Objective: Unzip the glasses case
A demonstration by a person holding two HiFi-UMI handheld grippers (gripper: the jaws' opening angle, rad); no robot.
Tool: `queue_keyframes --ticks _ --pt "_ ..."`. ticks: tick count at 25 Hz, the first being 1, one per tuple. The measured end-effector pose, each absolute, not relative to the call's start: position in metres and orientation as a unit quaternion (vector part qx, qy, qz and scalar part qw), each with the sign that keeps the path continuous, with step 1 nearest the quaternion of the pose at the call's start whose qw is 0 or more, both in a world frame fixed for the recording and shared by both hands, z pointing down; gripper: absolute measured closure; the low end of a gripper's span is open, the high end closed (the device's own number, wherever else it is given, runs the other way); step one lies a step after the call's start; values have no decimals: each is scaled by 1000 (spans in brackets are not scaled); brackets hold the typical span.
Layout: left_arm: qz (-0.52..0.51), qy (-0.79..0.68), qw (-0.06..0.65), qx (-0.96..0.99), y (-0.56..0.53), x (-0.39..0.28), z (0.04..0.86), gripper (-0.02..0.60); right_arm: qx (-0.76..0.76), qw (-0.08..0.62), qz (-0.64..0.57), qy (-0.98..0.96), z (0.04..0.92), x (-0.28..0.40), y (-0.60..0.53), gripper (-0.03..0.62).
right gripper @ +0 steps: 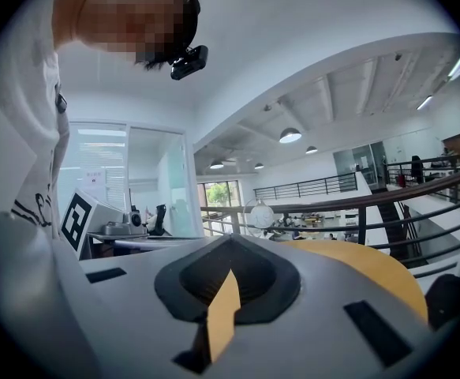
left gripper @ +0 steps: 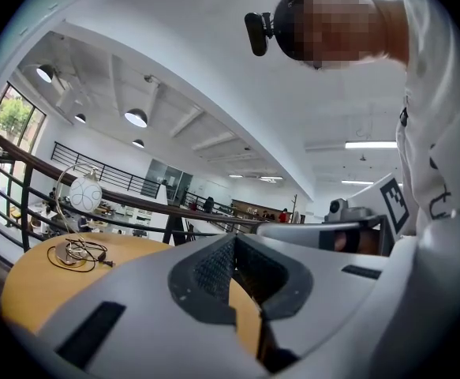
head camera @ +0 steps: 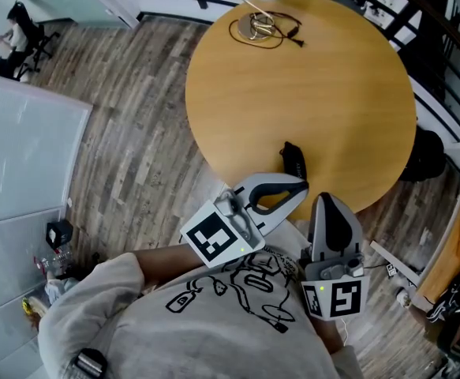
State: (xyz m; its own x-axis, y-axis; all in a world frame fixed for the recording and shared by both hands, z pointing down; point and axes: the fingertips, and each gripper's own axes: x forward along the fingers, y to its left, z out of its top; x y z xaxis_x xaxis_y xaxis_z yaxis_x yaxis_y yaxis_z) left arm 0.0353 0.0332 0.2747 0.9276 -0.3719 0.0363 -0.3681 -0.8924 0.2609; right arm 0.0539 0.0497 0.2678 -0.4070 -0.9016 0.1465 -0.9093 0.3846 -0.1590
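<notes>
I held my left hand-held gripper (head camera: 299, 185) and right hand-held gripper (head camera: 325, 199) close to my chest, jaws together, empty, tips toward the glasses case (head camera: 293, 161) lying near the surface's (head camera: 332, 93) near edge.

Round wooden table (head camera: 316, 93) on grey plank floor (head camera: 135, 164)

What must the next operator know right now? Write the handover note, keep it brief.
Left gripper: shut, empty, at the table's near edge, just short of the glasses case.
Right gripper: shut, empty, beside the left one.
Case: lies near the table's near edge, neither gripper on it; the zip is too small to read.
Done: nothing visible.
Left: hold the case, pull the zip open.
</notes>
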Motion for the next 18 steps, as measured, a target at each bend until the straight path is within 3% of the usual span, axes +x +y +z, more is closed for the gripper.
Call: queue_keyframes --ticks 18 --pt "8 -185 143 972 46 42 282 575 549 9 113 -828 272 60 61 572"
